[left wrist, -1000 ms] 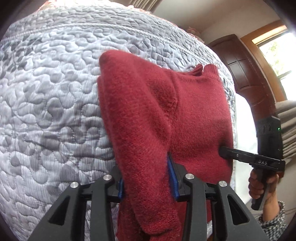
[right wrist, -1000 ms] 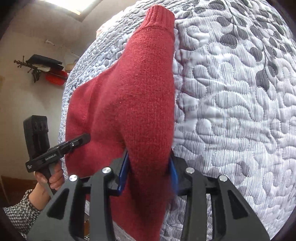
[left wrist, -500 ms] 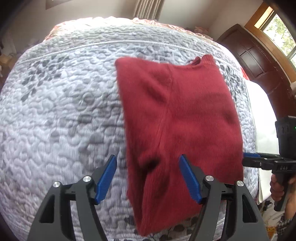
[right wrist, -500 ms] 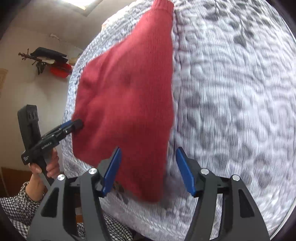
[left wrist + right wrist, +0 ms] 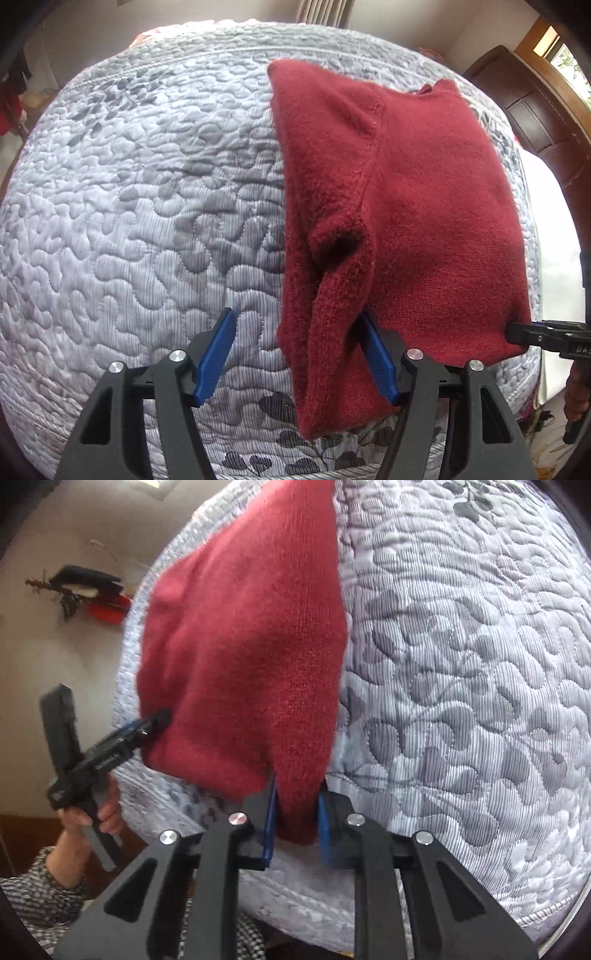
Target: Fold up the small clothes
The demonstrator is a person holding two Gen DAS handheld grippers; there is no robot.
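Observation:
A red knitted sweater [image 5: 424, 206] lies on the quilted bed, both sleeves folded in over its body, neck at the far end. In the left wrist view my left gripper [image 5: 295, 315] is open around the near left hem; the folded sleeve's edge sits between the blue pads [image 5: 218, 354]. At the right edge of that view, my right gripper [image 5: 517, 332] meets the sweater's near right corner. The right wrist view has the right gripper [image 5: 297, 790] shut on the red sweater [image 5: 251, 646] at its hem. My left gripper [image 5: 159, 720] touches the other hem corner there.
The grey-white quilted bedspread [image 5: 129, 221] spreads wide to the left of the sweater. A dark wooden door [image 5: 532, 110] and a white sheet [image 5: 554, 229] are on the right. A hand [image 5: 103, 812] and checked sleeve [image 5: 44, 893] hold the left tool.
Both grippers let go of the folded sleeves and drew back toward the hem. Since half a second ago the right gripper has shut on the hem corner; the left remains open.

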